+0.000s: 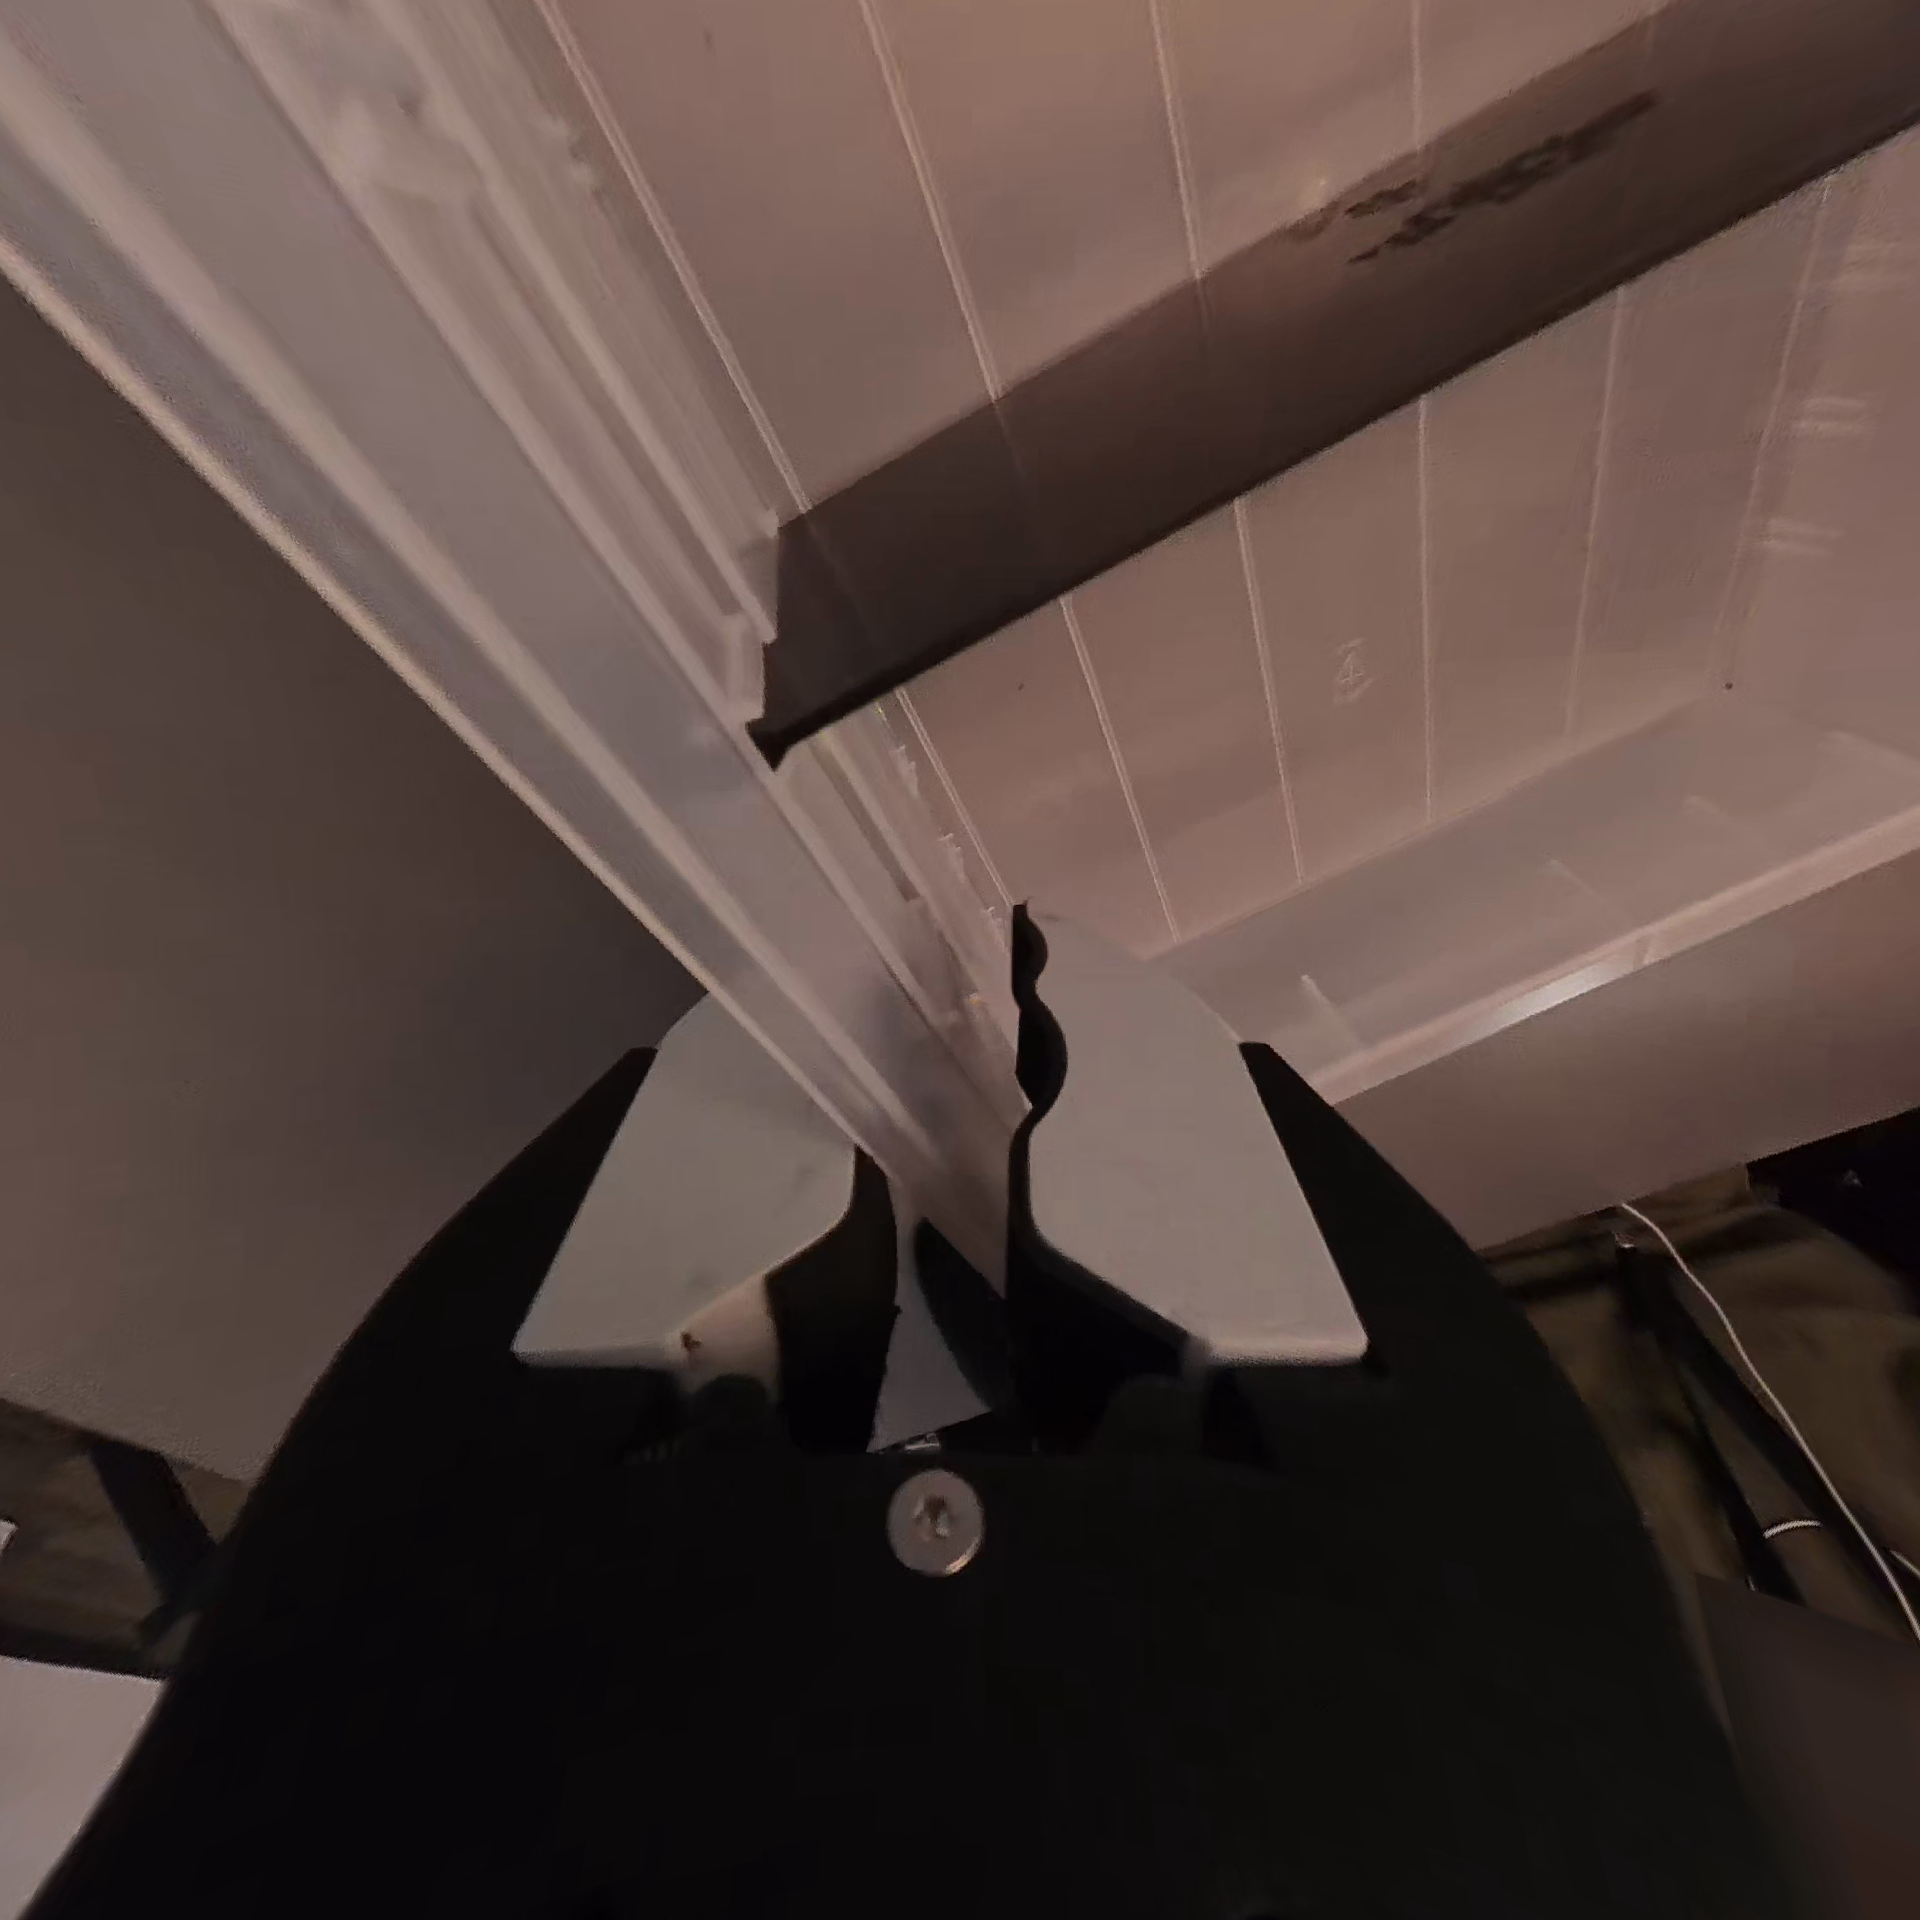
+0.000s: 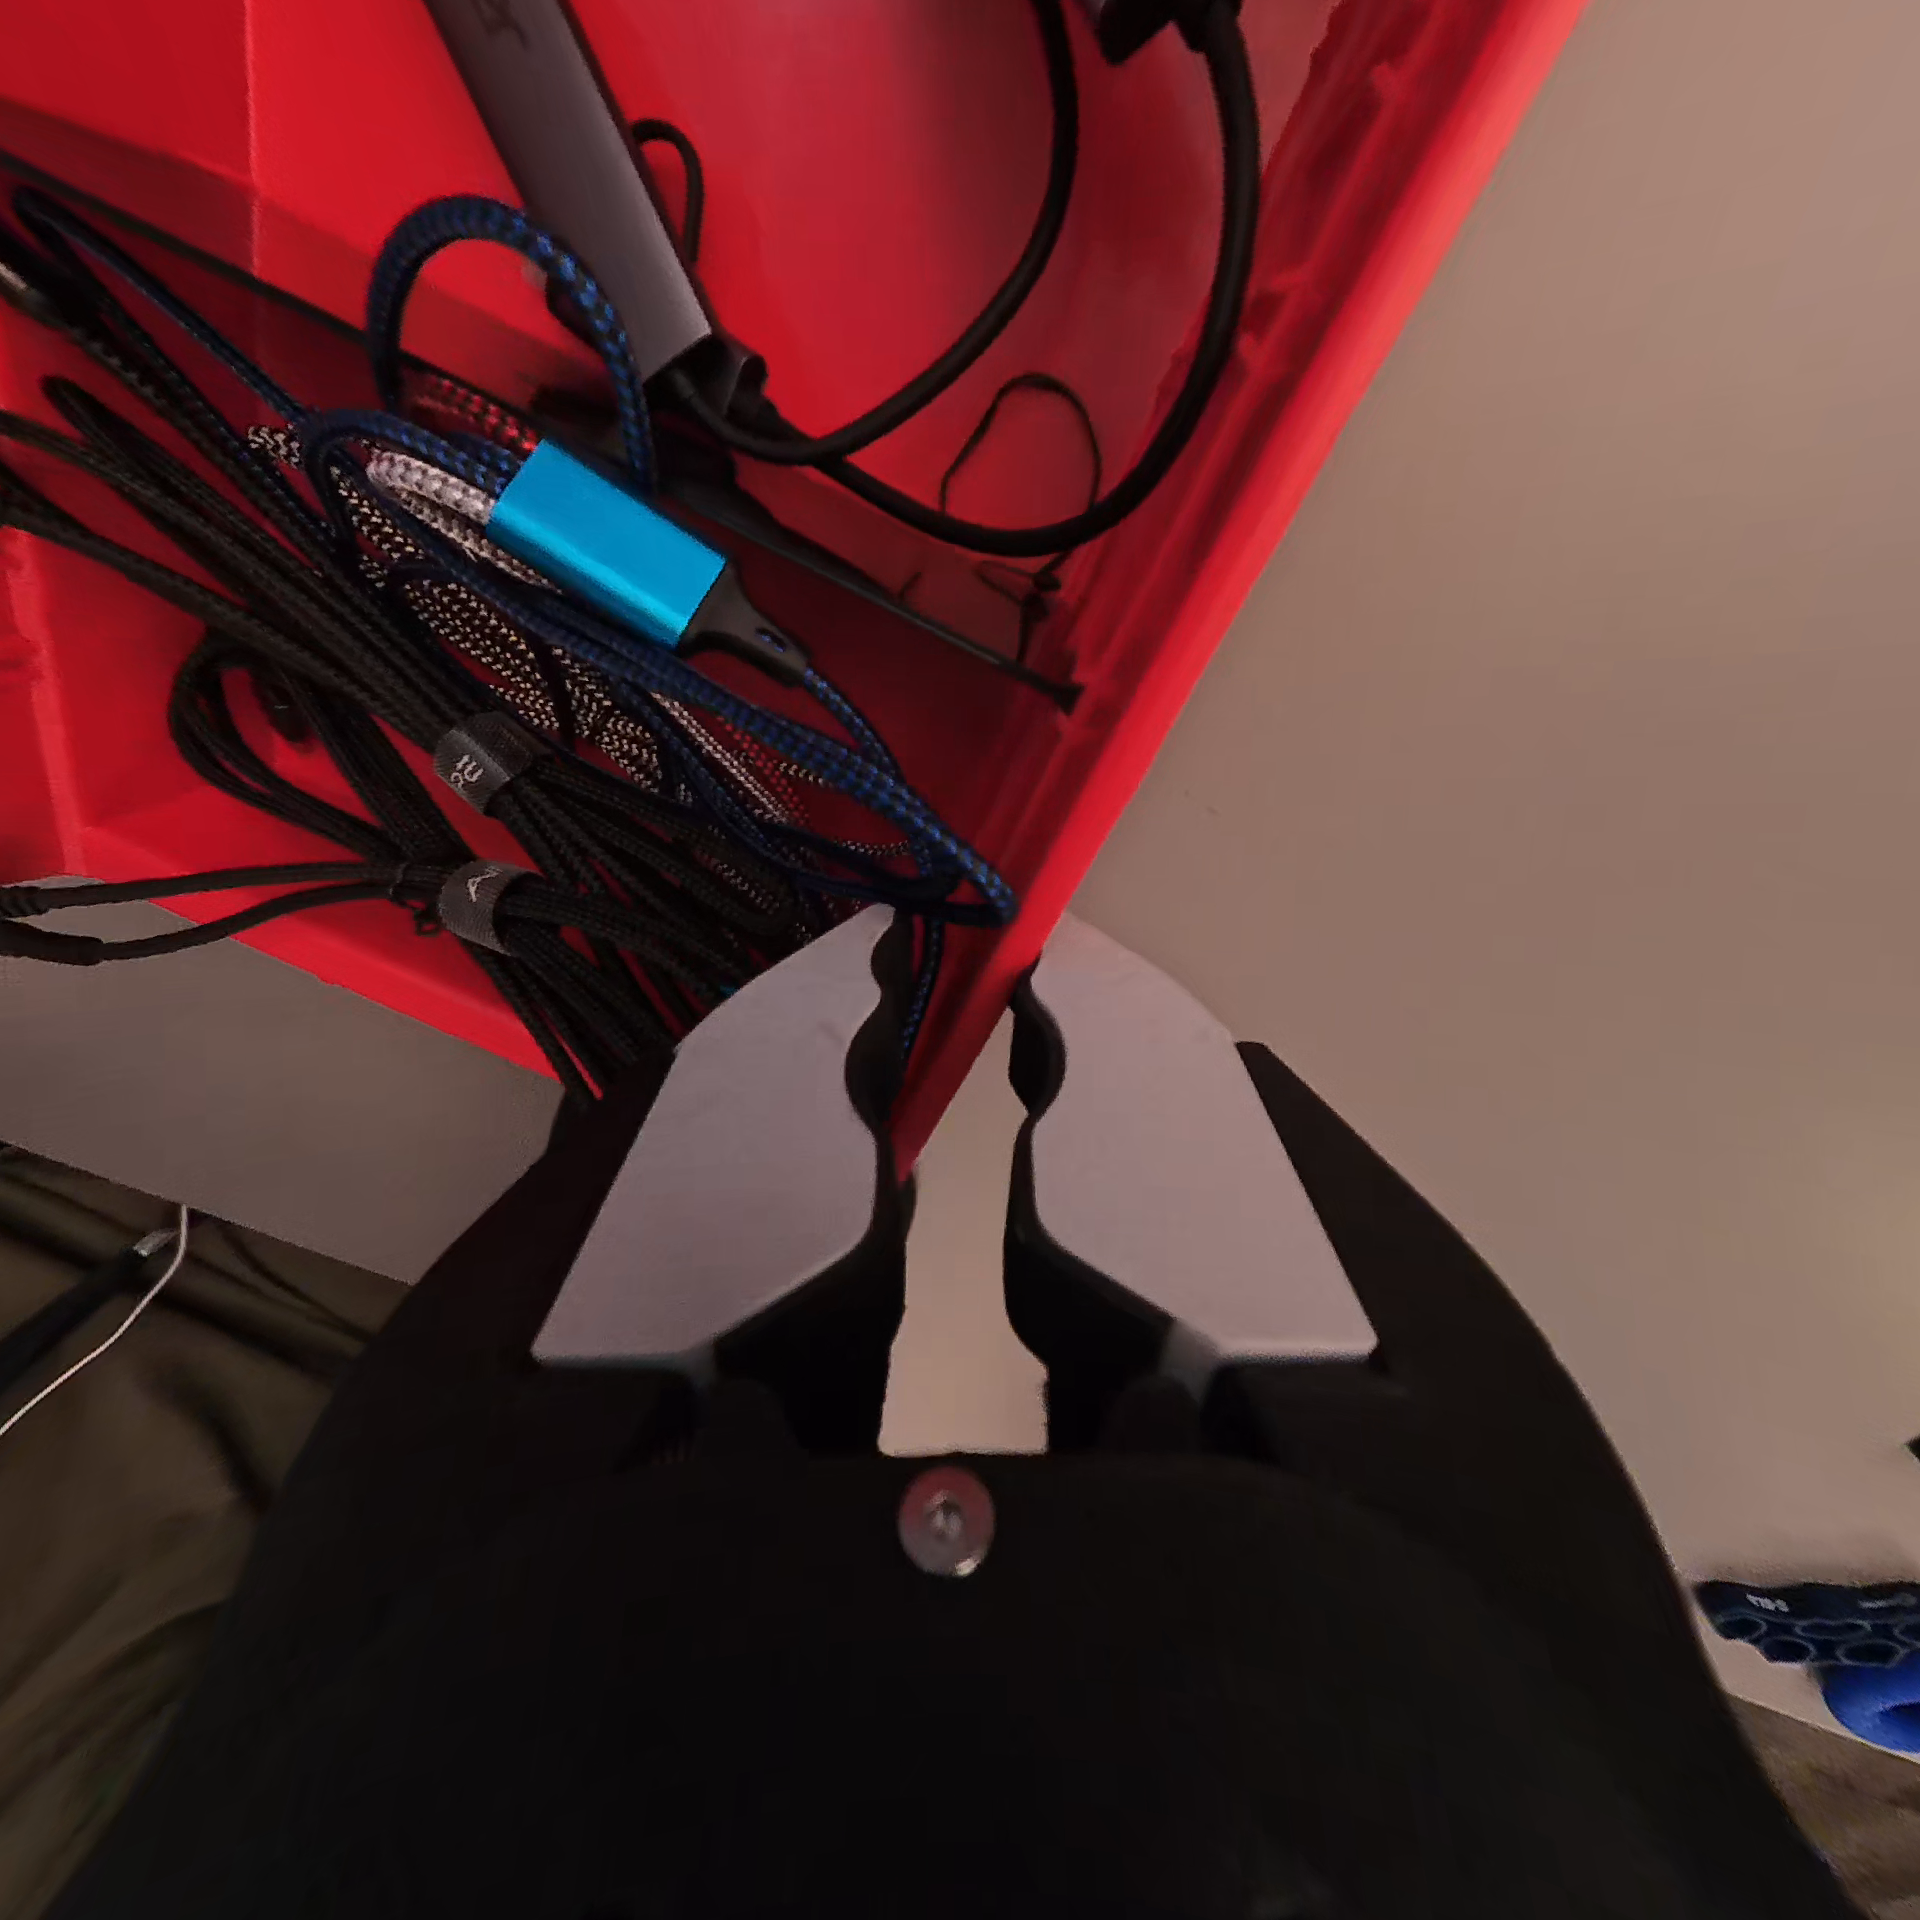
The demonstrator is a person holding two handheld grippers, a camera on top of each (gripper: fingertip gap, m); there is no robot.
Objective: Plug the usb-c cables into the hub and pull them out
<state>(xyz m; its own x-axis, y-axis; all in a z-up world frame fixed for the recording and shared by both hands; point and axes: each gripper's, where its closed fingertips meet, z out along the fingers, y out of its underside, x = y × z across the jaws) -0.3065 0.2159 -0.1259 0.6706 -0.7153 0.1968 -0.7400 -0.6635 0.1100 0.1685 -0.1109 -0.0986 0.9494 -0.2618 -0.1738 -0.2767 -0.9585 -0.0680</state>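
In the right wrist view a red bin (image 2: 1195,582) holds a grey hub (image 2: 592,177), a blue metal adapter (image 2: 608,540), a blue-and-black braided cable (image 2: 852,748) and bundled black cables (image 2: 343,665). My right gripper (image 2: 961,935) straddles the bin's right wall, left finger inside and right finger outside, closed on the wall. In the left wrist view my left gripper (image 1: 914,997) is closed on the rim of a clear plastic box (image 1: 582,644). Its left finger shows through the rim. A dark strip (image 1: 1195,405) crosses the box.
Both containers rest on a pale tabletop (image 2: 1558,727). Olive cloth with a thin white wire (image 1: 1714,1392) lies below the table edge and also shows in the right wrist view (image 2: 125,1351). A blue object (image 2: 1860,1704) sits at the lower right. Some 60 cm of space lies between my two pairs of fingers.
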